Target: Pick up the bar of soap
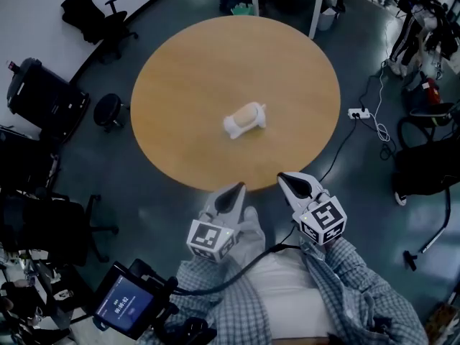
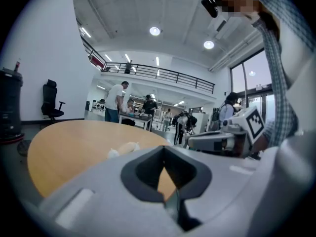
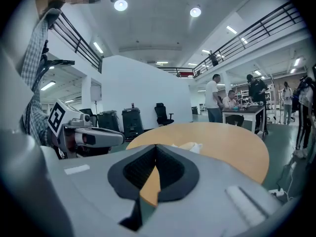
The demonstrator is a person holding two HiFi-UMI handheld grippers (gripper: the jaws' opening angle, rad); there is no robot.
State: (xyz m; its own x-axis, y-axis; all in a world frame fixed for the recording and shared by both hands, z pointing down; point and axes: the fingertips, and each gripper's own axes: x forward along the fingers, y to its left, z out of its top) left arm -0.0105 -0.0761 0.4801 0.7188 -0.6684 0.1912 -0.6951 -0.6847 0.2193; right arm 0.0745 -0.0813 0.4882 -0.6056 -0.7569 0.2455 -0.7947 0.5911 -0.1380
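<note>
The bar of soap (image 1: 244, 119), tan in a white wrapper, lies near the middle of the round wooden table (image 1: 180, 85). It shows small past the left gripper's jaws as the soap (image 2: 124, 148) and past the right gripper's jaws as the soap (image 3: 190, 145). My left gripper (image 1: 237, 187) and right gripper (image 1: 282, 177) hover side by side at the table's near edge, well short of the soap. Both are shut with nothing between the jaws.
Black office chairs (image 1: 43, 99) and a stool (image 1: 109, 110) stand left of the table. A power strip (image 1: 358, 113) with cables lies on the floor to the right. A desk leg (image 1: 316, 6) and people stand beyond the far edge.
</note>
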